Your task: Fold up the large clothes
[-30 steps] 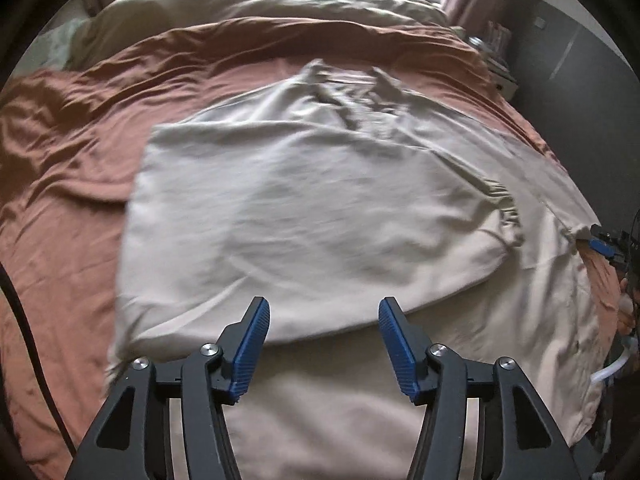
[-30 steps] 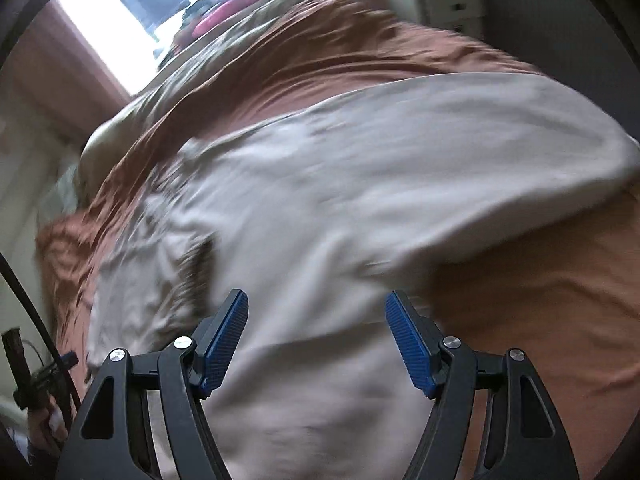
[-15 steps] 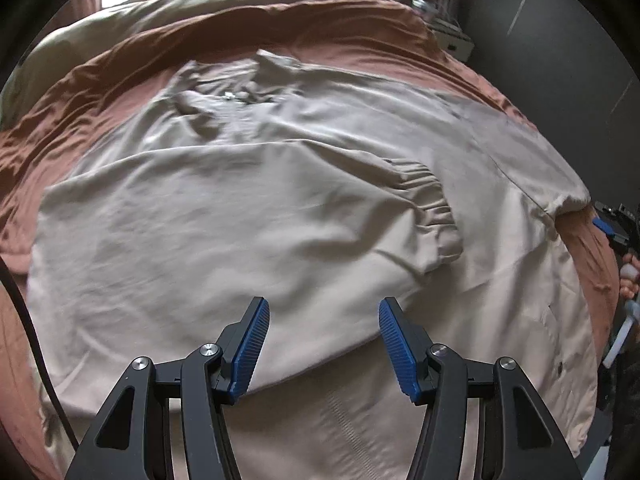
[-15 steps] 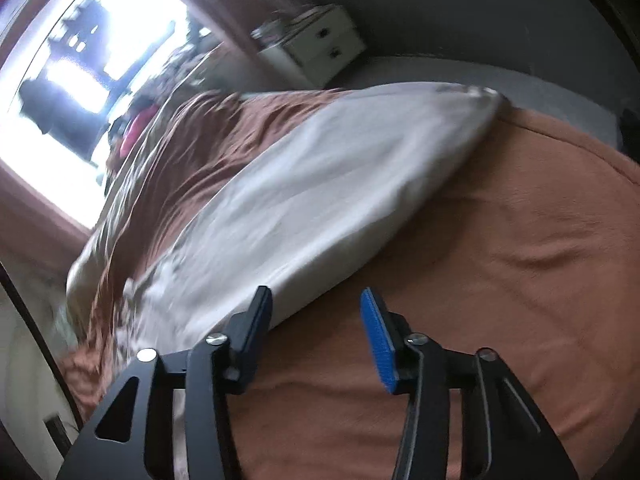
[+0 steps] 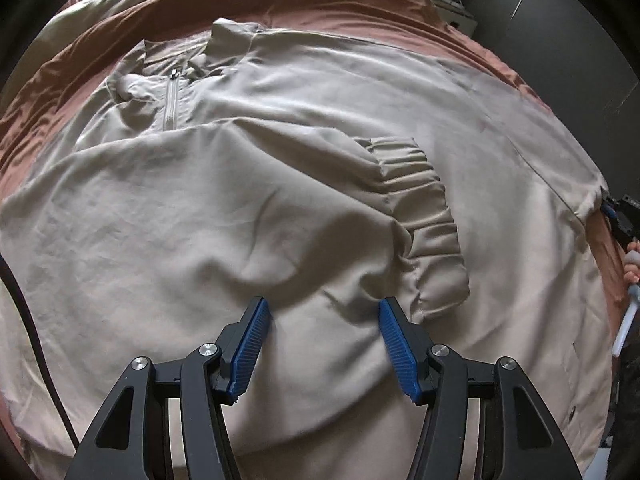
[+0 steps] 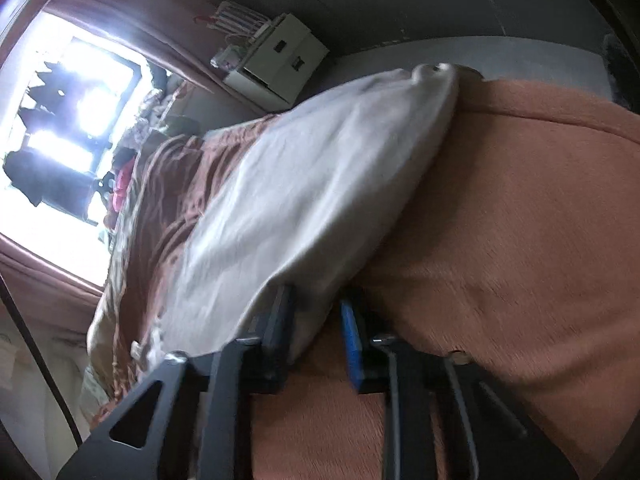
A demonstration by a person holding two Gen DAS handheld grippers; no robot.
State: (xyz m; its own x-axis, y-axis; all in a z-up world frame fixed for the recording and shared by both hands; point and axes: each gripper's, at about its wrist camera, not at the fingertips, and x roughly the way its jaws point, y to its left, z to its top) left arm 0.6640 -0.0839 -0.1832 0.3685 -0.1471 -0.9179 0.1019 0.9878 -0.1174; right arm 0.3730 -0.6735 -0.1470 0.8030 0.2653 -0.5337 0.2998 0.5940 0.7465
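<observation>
Beige jacket | spread flat | sleeve folded across

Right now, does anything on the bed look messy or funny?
Yes. The beige zip-neck jacket has one sleeve folded across its front, elastic cuff bunched, and its collar lies crumpled. The rust-brown bedspread beneath is wrinkled.

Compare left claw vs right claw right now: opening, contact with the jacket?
The left claw is wide open above the beige jacket, gripping nothing; the right claw is narrower, straddling the jacket's edge. Left view is sharp, right blurred. Both have blue pads.
</observation>
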